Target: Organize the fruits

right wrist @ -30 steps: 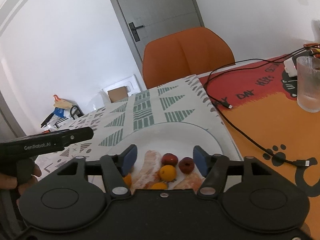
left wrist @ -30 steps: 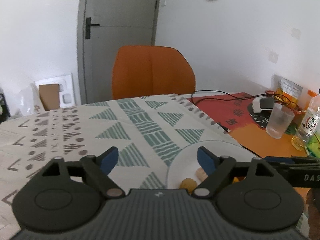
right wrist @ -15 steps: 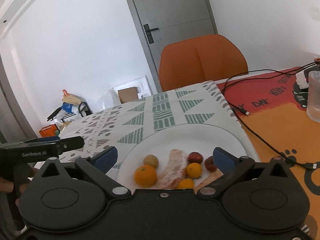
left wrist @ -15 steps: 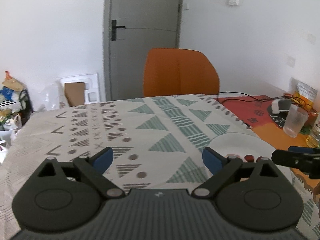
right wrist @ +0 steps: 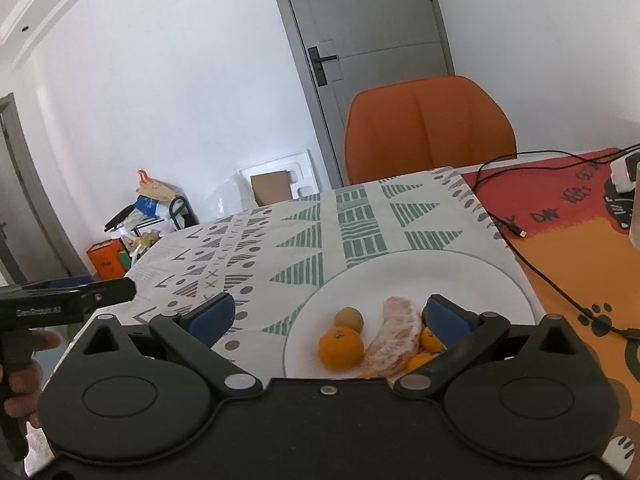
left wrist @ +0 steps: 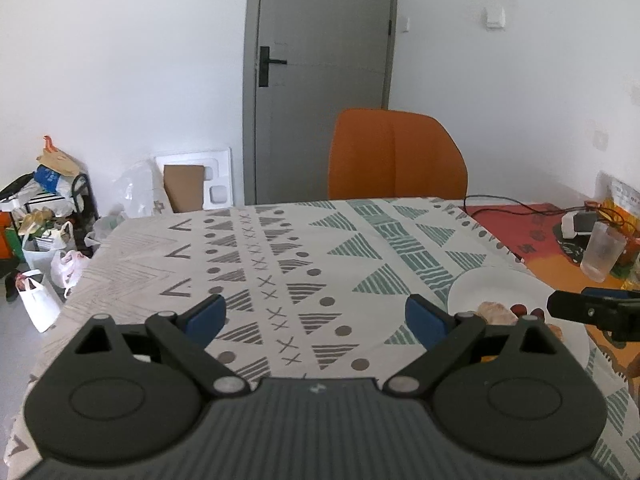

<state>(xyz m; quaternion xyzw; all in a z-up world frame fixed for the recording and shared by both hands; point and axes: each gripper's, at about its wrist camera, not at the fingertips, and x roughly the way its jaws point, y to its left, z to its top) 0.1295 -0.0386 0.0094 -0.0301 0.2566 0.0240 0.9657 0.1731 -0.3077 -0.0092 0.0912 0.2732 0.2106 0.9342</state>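
A white plate [right wrist: 440, 276] on the patterned tablecloth holds a tangerine [right wrist: 341, 349], a small tan round fruit [right wrist: 349, 319], a peeled citrus piece [right wrist: 394, 334] and small orange fruits [right wrist: 431, 340]. My right gripper [right wrist: 327, 317] is open and empty, held above the plate's near edge. My left gripper [left wrist: 316, 316] is open and empty over the bare cloth, left of the plate [left wrist: 496, 288]. The peeled piece [left wrist: 494, 312] shows there too. The other fruits are partly hidden by the gripper bodies.
An orange chair [left wrist: 396, 156] stands at the table's far side. A clear cup [left wrist: 602, 252], a charger and cables [right wrist: 520, 224] lie on the red-orange mat [right wrist: 568, 248] at the right. Bags and clutter [left wrist: 44, 216] sit on the floor at the left.
Both grippers have opened wider and drawn back and left. The left one swung away from the plate to over the bare cloth. The tangerine and tan fruit have come into the right view.
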